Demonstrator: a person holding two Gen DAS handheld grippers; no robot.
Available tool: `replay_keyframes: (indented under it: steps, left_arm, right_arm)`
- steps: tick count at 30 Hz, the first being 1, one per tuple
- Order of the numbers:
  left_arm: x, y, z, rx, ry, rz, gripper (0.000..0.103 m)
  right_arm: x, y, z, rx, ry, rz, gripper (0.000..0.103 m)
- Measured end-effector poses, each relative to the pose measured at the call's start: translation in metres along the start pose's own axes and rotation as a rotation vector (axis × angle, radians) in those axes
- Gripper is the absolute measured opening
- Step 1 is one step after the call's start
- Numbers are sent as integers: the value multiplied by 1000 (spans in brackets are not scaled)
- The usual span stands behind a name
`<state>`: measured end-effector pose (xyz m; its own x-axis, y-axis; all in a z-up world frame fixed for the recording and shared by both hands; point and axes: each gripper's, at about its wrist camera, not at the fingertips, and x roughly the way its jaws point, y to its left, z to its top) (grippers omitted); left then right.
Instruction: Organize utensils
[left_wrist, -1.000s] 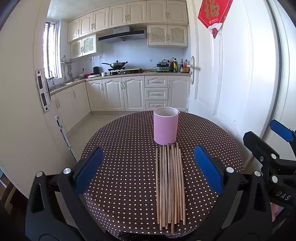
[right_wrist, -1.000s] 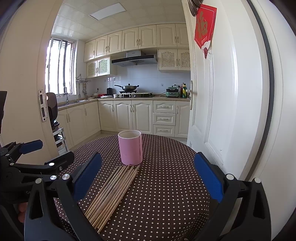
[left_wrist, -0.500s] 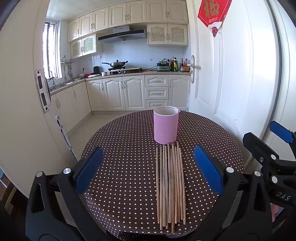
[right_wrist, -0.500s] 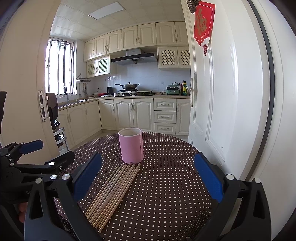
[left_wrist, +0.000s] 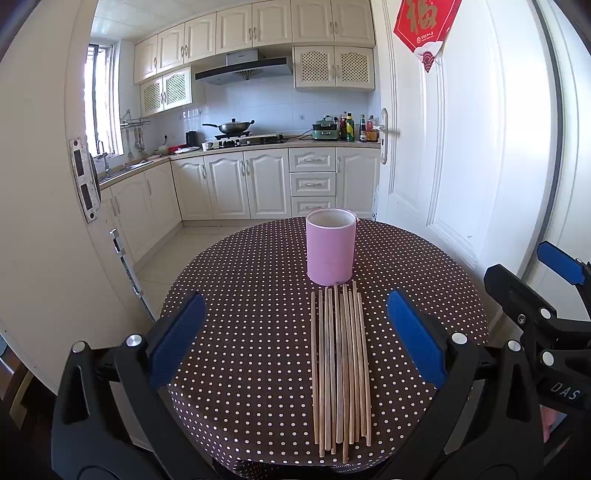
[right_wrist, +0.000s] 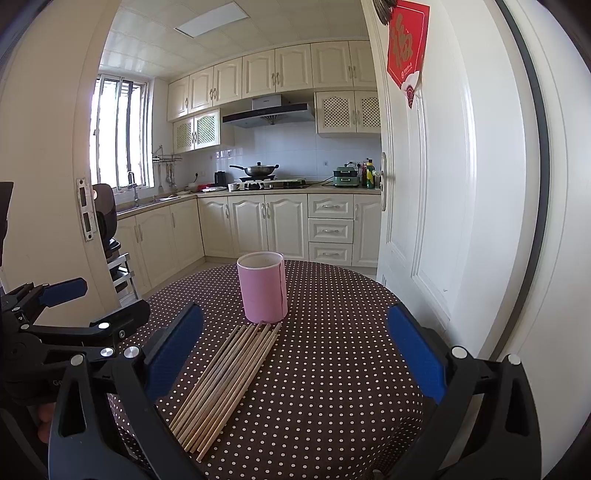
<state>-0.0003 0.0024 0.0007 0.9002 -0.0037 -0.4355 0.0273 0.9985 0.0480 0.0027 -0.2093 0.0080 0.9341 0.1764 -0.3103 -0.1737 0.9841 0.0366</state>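
- Left gripper: jaws spread wide, blue pads well apart, nothing between them. It hovers at the near table edge, lined up with the chopsticks. Against the frames of a second ago its view is nearly the same; only a slight upward drift of the scene, so hardly any motion.
- Right gripper: also fully open and empty, held to the right of the left one, looking across the table. Its view has tipped down a little over the last second; the cup sits higher in frame.
- Chopsticks: a flat row of bare wooden sticks, side by side on the dotted tablecloth, far tips just short of the cup's base. Untouched, same layout as before.
- Pink cup: upright beyond the sticks, mid-table; nothing shows above its rim.
- Reading: no real change yet, so the task stands at its start. Likely next step is a descent onto one end of the sticks; thin, flat-lying sticks may prove awkward to pinch.
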Motion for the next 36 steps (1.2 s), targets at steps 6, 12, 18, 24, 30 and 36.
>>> replay_keyframes:
  steps: [6, 12, 18, 24, 30, 36]
  left_arm:
    - [0, 0, 0, -1, -1, 1, 97]
    - [-1, 1, 0, -3, -5, 0, 97]
    - [-1, 0, 0, -3, -6, 0, 97]
    - [-1, 1, 0, -4, -5, -1, 97]
    - [0, 2, 0, -6, 4, -1, 97]
    - [7, 3, -1, -12, 29, 1, 97]
  right_arm:
    - [1, -1, -1, 2, 2, 5, 96]
    - [1, -3, 0, 2, 0, 11, 96]
    - [1, -3, 0, 2, 0, 12, 96]
    - [1, -3, 0, 4, 0, 16, 96]
    - [3, -2, -1, 5, 6, 17, 96]
    - [10, 1, -2, 12, 40, 19, 96]
